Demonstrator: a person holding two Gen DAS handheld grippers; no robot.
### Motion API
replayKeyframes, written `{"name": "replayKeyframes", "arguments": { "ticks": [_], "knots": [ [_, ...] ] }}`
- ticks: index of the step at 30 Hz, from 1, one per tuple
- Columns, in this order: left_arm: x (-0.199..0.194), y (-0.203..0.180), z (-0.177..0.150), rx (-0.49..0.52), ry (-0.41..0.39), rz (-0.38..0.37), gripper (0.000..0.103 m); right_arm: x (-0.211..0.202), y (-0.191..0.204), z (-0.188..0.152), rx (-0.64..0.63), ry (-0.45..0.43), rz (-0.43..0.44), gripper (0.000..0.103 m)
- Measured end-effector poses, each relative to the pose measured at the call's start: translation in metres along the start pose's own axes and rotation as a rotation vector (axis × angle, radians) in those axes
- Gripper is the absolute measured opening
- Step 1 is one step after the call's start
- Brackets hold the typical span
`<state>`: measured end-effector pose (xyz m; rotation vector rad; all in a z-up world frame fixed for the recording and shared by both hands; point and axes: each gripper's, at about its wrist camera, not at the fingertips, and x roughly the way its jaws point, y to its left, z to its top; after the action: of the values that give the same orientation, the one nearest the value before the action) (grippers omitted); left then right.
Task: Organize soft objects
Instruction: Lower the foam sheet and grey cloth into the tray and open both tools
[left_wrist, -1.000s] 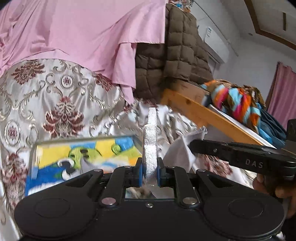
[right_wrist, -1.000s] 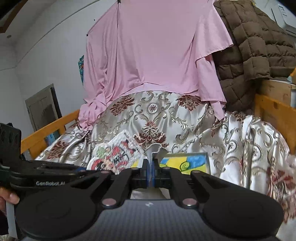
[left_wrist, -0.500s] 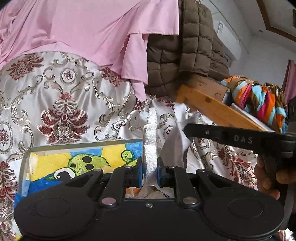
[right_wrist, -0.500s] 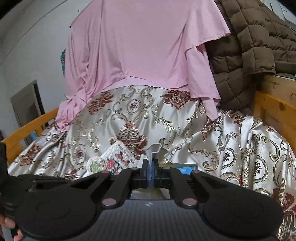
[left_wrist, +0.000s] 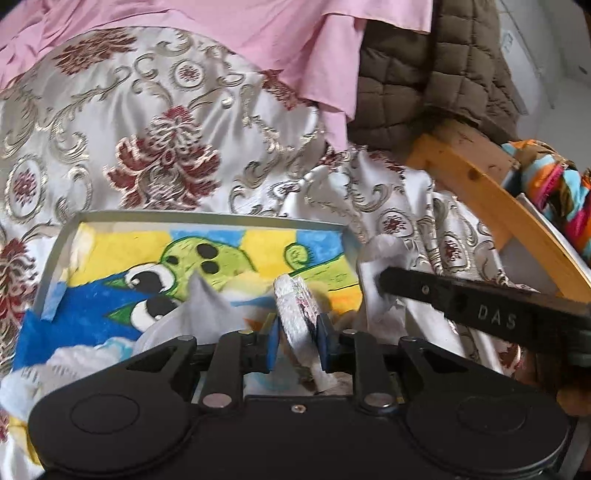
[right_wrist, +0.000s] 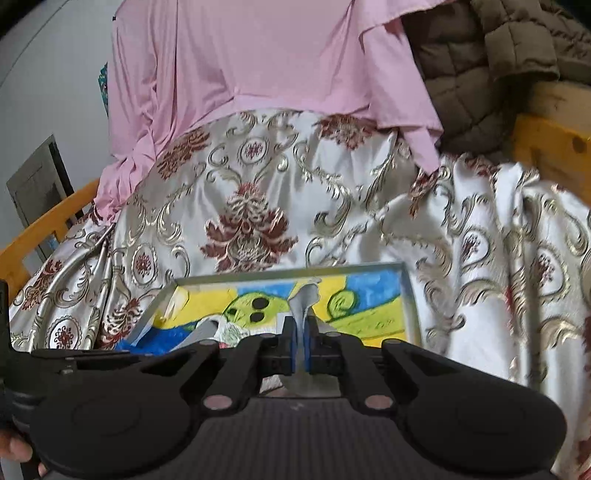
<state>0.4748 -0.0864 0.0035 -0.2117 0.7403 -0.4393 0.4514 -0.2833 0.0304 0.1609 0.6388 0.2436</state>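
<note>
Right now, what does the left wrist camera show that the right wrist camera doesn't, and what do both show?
Only the left wrist view shows the striped multicolored cloth and the right gripper's black finger marked DAS. Only the right wrist view shows the dark door at the wall. Both show the tray with the cartoon towel, the floral satin cover, and the pink sheet.

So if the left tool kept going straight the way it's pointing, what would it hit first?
Most likely the colourful cartoon towel lying in the grey tray directly ahead of the left tool, which is clamped on a white cloth. Depth is hard to judge.
</note>
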Motion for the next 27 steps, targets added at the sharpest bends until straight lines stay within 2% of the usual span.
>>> {"name": "replayKeyframes", "arguments": {
  "ticks": [2,4,6,7,9,13,16,20,24,27],
  "knots": [
    [-0.003,0.001,-0.001,0.002,-0.001,0.015,0.027,0.000,0.002,-0.003,-0.005,0.009,-0.007,0.009],
    [-0.007,0.000,-0.003,0.006,-0.003,0.019,0.030,-0.004,0.004,-0.007,-0.005,0.012,-0.014,0.016],
    [-0.015,-0.004,-0.005,0.029,-0.015,0.017,0.044,-0.011,0.004,-0.008,-0.009,0.009,-0.021,0.035],
    [-0.020,-0.007,-0.006,0.047,-0.030,0.020,0.048,-0.017,0.005,-0.009,-0.012,0.006,-0.026,0.038],
    [-0.033,-0.013,-0.008,0.063,-0.070,0.022,0.063,-0.031,0.006,-0.010,-0.020,-0.008,-0.032,0.050],
    [-0.062,-0.025,-0.011,0.080,-0.139,0.023,0.070,-0.068,0.010,-0.012,-0.044,-0.054,-0.052,0.060],
    [-0.092,-0.037,-0.013,0.102,-0.195,0.030,0.080,-0.103,0.014,-0.014,-0.043,-0.098,-0.048,0.069],
    [-0.137,-0.050,-0.022,0.115,-0.245,0.030,0.092,-0.154,0.023,-0.018,-0.035,-0.165,-0.032,0.087],
    [-0.184,-0.063,-0.032,0.151,-0.300,0.027,0.102,-0.201,0.040,-0.024,-0.063,-0.220,-0.038,0.097],
    [-0.215,-0.069,-0.040,0.162,-0.328,0.022,0.102,-0.232,0.055,-0.028,-0.077,-0.258,-0.040,0.103]
  ]
}}
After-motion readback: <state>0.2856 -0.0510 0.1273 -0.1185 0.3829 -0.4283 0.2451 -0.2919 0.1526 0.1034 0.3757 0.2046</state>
